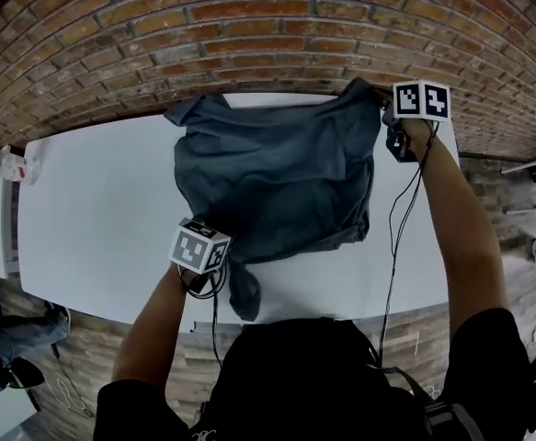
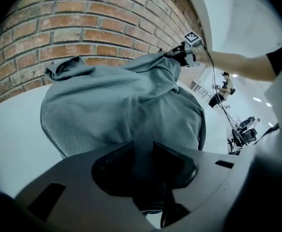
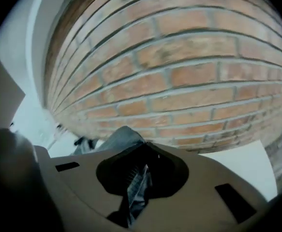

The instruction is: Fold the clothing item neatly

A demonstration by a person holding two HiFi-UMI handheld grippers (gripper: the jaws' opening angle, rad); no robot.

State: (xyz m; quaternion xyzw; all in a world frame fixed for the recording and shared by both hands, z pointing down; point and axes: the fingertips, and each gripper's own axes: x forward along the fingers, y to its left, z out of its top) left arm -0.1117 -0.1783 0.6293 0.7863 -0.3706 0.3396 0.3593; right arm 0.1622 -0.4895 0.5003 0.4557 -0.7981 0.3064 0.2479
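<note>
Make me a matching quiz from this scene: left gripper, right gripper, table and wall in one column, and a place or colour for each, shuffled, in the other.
Column one:
1. left gripper
2. right gripper
3. table
4. wall

Column two:
A. red-brown brick
B. shut on the garment at its near edge
C. white, under the garment
D. shut on the garment's far corner, by the wall

Pairs: 1-B, 2-D, 3-C, 4-A.
</note>
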